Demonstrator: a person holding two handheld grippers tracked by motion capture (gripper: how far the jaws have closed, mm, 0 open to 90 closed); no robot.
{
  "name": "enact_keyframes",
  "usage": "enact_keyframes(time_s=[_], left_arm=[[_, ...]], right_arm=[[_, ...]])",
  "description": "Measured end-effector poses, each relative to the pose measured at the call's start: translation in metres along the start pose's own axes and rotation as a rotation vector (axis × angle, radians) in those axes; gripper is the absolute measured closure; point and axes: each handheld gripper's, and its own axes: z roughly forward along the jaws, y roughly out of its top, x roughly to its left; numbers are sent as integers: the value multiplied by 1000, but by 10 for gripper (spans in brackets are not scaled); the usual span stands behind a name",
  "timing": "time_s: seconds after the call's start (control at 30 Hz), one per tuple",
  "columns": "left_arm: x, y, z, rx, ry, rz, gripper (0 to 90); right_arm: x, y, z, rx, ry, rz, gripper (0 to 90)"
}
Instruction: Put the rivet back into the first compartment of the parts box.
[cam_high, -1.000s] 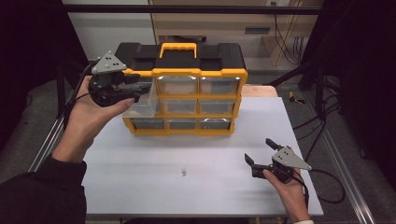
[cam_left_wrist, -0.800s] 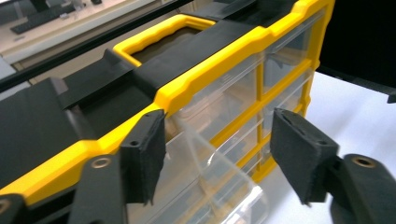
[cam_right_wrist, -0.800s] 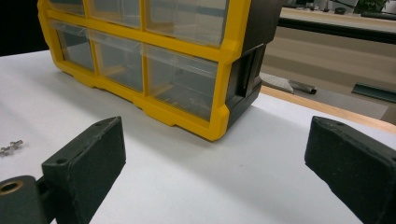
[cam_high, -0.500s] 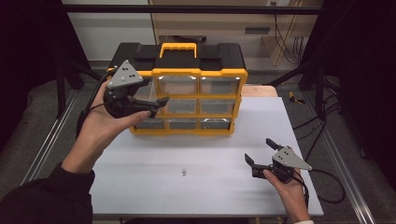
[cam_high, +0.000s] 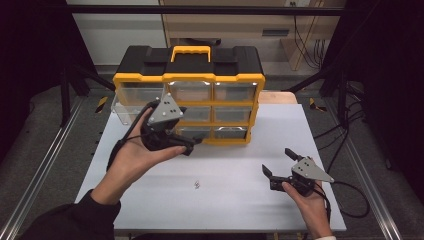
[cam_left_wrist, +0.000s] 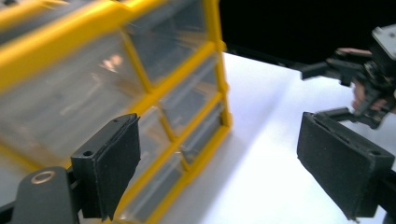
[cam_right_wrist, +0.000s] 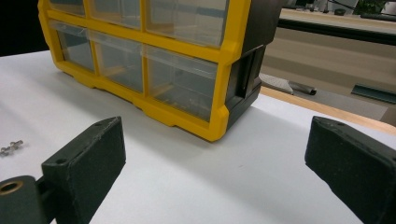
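The yellow drawer organizer (cam_high: 187, 95) is standing at the surface's (cam_high: 240, 200) far edge, 1 clear drawer (cam_high: 122, 107) jutting out left. The left hand-held gripper (cam_high: 192, 145), jaws just opening, empty, is hovering before it; the right hand-held gripper (cam_high: 277, 162) is waiting released; screws (cam_high: 197, 185) remain unstowed.

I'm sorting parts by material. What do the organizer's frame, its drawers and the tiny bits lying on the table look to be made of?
Frame: likely moulded plastic, yellow with a smooth, slightly glossy face. Drawers: clear plastic, see-through with soft reflections. Tiny bits: probably metal screws or pins, silvery and shiny in the right gripper view, too small to be sure.
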Motion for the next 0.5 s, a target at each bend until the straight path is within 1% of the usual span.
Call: enact_keyframes(time_s=[0.13, 0.3, 0.43, 0.5], left_arm=[[-10, -10, 15, 22, -32, 9, 129], [-17, -21, 28, 46, -54, 13, 122], [-21, -32, 38, 60, -70, -5, 121], [-23, -38, 44, 78, -85, -10, 118]], right_arm=[[0, 0, 0, 0, 0, 0, 52], [0, 0, 0, 0, 1, -1, 52], [0, 0, 0, -2, 3, 2, 52], [0, 0, 0, 0, 2, 1, 52]])
